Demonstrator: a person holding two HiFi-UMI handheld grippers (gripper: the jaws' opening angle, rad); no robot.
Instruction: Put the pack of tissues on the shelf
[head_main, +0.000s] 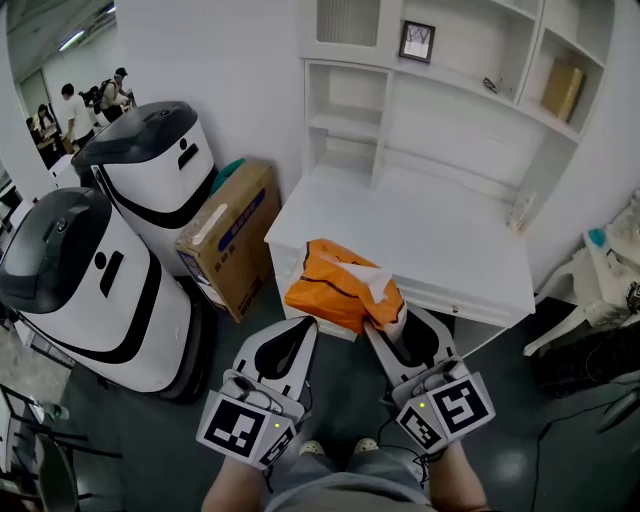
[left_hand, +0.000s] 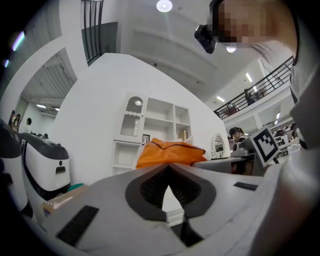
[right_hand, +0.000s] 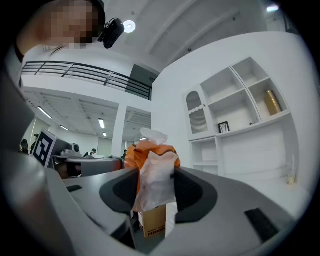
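Looking steeply down, we see two rounded white-and-black machines (head_main: 95, 290) at nine o'clock, standing side by side on a dark floor (head_main: 340, 400), with a cardboard box (head_main: 230, 235) just beside them toward the centre. At seven o'clock the left gripper (head_main: 303, 325) points up the picture. In the left gripper view its jaws are pressed together at the tips with nothing between them, and the orange pack of tissues (left_hand: 170, 152) shows just past them. In the head view that pack sits at the centre, a white tissue poking from its top. It hangs over the front edge of a white desk (head_main: 450, 250), and we cannot tell whether it touches the desk. At five o'clock the right gripper (head_main: 385, 322) is clenched on the pack's near end, and the right gripper view shows pale crumpled wrapping pinched between its jaws. From twelve to two o'clock a white shelf unit (head_main: 450, 95) rises behind the desk, holding a small picture frame (head_main: 417, 41) and, at one o'clock, a tan box (head_main: 562, 88).
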